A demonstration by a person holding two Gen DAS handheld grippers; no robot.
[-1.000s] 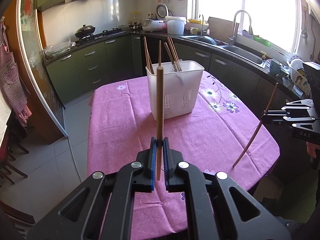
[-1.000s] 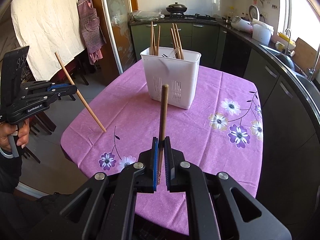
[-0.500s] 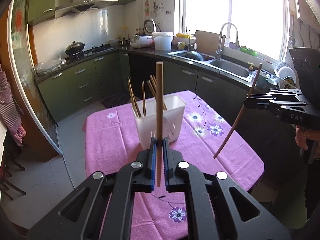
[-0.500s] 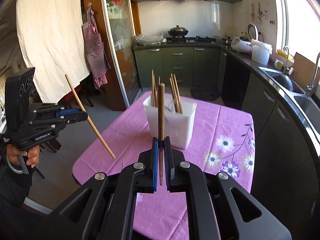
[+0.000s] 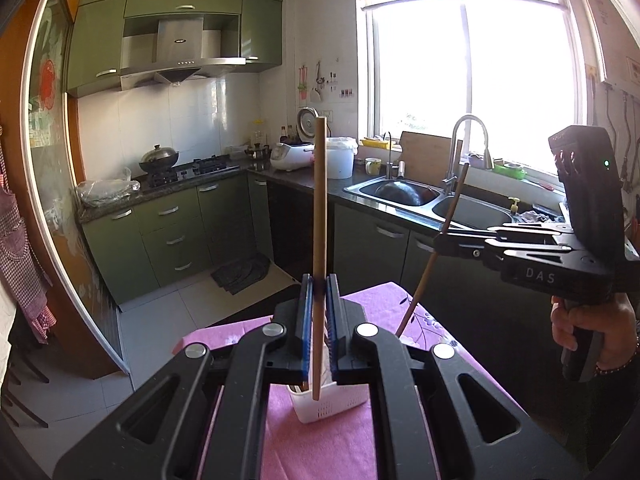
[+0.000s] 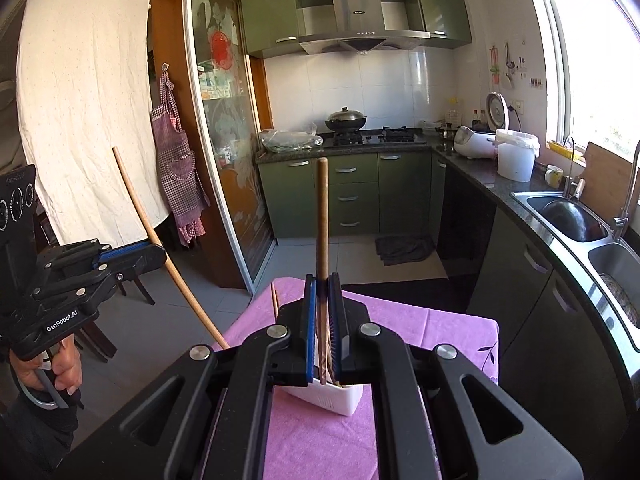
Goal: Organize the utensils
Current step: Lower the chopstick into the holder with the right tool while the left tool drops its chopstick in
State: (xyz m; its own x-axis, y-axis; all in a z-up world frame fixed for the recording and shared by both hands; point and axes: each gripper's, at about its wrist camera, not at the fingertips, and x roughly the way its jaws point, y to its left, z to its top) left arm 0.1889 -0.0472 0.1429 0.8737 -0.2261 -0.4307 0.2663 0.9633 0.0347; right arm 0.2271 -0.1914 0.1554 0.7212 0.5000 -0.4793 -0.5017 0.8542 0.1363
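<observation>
A: Left gripper (image 5: 318,300) is clamping a pale chopstick (image 5: 320,200) low on its shaft, blue pads pressing both sides, stick standing near upright. Most of its length is sticking out above the jaws, only a short end hanging below

B: Where is the white holder (image 5: 332,404) sitting relative to that lower tip?

A: In the left wrist view the tip is hanging over the holder's open top, holder standing on the pink tablecloth (image 5: 320,448), mostly hidden by the gripper body. Whether the tip is already inside the rim I cannot tell

B: So the left hand is needing to lower straight down, keeping the stick vertical, and opening only once the tip is well inside. Sticks already in the holder are leaning; I am expecting the new one could catch on them

A: Moving right: right gripper (image 6: 324,316) is likewise gripping a darker chopstick (image 6: 322,220), pads tight, shaft upright. Holder (image 6: 340,398) is showing just beneath its jaws, another stick (image 6: 274,300) poking up at left

B: Both tips are aiming at the same container. Judgement: dropping one at a time is safer, the two grippers being near each other above it

A: Agreed. In the left view the right gripper's stick (image 5: 436,248) is appearing slanted, so I am advising levelling that wrist before release, otherwise the stick may tip over the rim
</observation>
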